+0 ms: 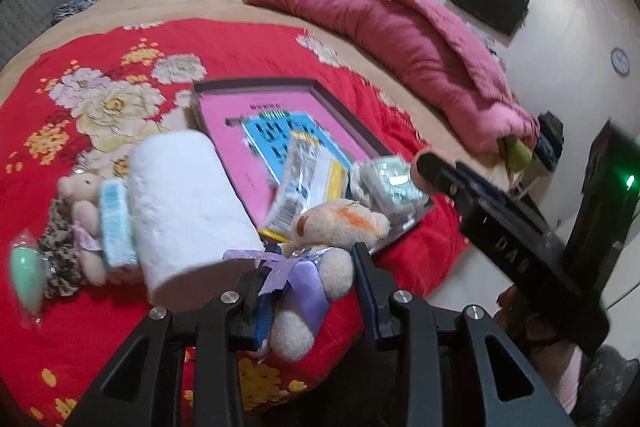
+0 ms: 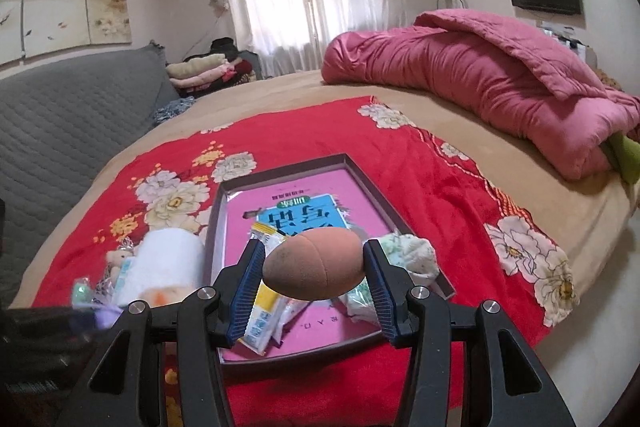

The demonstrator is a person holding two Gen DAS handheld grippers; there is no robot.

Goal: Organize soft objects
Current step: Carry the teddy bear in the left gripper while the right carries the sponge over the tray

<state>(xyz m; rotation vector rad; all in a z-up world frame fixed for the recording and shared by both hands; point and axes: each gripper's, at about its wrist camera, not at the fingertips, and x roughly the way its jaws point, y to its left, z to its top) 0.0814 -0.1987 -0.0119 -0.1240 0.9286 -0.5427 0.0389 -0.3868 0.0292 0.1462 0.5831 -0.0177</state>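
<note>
My left gripper (image 1: pixel 312 267) is shut on a small cream teddy bear (image 1: pixel 340 227) with a purple ribbon, held just above the red floral blanket (image 1: pixel 100 75). My right gripper (image 2: pixel 314 269) is shut on a brown egg-shaped sponge (image 2: pixel 314 267), hovering over a shallow dark tray (image 2: pixel 280 167). The tray holds a pink book (image 2: pixel 360 199), a snack packet (image 2: pixel 264 303) and a balled green-white cloth (image 2: pixel 408 251). A white towel roll (image 1: pixel 188 203) lies left of the tray. In the left wrist view the right gripper (image 1: pixel 436 175) comes in from the right over the tray's corner.
Beside the towel roll lie a small pink bear (image 1: pixel 84 211), a light blue pack (image 1: pixel 116 223) and a green wrapped sponge (image 1: pixel 26 267). A pink quilt (image 2: pixel 480 75) is bunched at the bed's far right. A grey padded headboard (image 2: pixel 60 131) and folded clothes (image 2: pixel 204 71) stand at the left.
</note>
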